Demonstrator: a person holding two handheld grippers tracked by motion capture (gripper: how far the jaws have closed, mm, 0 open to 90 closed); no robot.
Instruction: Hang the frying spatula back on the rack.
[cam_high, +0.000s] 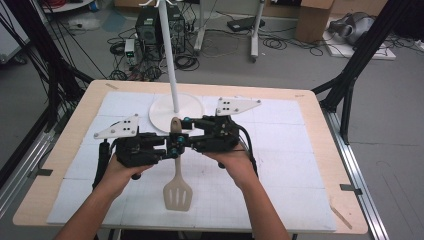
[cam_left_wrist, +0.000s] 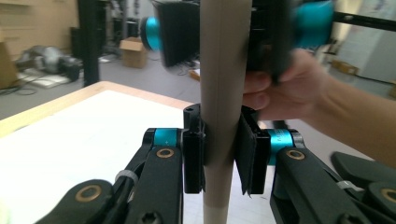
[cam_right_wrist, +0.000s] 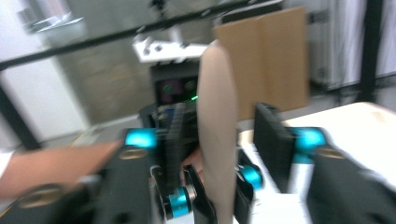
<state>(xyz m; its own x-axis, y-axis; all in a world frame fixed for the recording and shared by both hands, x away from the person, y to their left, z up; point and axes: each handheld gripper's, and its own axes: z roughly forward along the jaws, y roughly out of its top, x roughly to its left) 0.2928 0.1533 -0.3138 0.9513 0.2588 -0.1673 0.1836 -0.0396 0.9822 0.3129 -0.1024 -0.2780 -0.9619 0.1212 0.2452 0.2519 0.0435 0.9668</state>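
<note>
You hold the beige slotted spatula (cam_high: 177, 187) between your two grippers, above the white mat (cam_high: 280, 150) that covers the wooden table (cam_high: 320, 125). The blade of the spatula points toward you and the handle end points toward the round base of the white stand (cam_high: 176, 111), just in front of it. Your left gripper (cam_left_wrist: 219, 156) is clenched on the handle: in the left gripper view both black pads press against the beige shaft, one on each side. Your right gripper (cam_right_wrist: 219, 140) is released: in the right gripper view the handle stands between its jaws, close to one jaw, but there is a clear gap to the other jaw, so it does not clamp the handle. In the high view the two grippers meet nose to nose at the handle, the left one a little nearer to you, and both your hands rest low over the mat.
</note>
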